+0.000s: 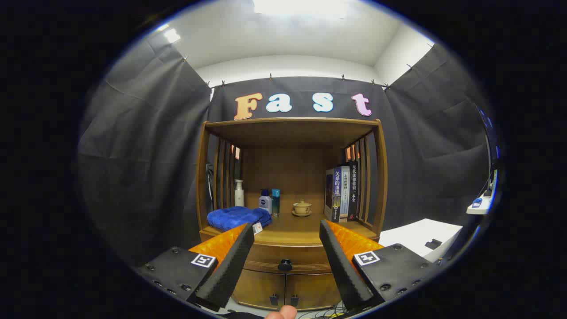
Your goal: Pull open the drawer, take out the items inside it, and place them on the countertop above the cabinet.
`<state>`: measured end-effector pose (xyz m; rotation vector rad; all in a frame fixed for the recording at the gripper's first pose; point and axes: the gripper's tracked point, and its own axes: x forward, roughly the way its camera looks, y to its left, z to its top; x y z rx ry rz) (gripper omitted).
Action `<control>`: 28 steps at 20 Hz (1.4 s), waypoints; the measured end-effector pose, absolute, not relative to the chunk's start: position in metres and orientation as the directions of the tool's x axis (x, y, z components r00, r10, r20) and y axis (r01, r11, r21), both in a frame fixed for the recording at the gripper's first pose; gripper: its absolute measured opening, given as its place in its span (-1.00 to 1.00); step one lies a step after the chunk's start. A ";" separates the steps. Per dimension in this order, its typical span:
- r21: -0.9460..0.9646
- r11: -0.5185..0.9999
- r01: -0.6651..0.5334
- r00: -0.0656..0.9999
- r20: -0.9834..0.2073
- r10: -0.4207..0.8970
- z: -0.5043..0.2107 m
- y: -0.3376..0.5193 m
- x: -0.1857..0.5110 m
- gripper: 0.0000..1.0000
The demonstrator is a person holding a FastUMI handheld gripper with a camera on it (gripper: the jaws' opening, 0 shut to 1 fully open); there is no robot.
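Now | jaws [287, 230] open | round knob [285, 265] | wooden drawer [283, 257] closed

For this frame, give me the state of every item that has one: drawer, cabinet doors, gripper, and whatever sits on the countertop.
Wooden drawer with black round knob: closed, untouched.
Lower wooden cabinet doors: shut.
Gripper: open, fingers apart, short of the knob, holding nothing.
Blue folded towel: lying on the countertop.
White pump bottle: upright.
Two small blue bottles: upright, capped.
Beige lidded teacup: lid on, on its saucer.
Books: standing upright.
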<state>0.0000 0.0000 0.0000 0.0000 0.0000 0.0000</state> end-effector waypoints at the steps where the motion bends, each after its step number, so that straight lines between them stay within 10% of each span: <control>1: 0.000 1.000 0.002 1.000 -0.001 -0.002 0.000 0.000 0.000 0.95; 28: -0.015 1.000 0.019 1.000 -0.005 -0.019 0.003 -0.002 0.009 0.95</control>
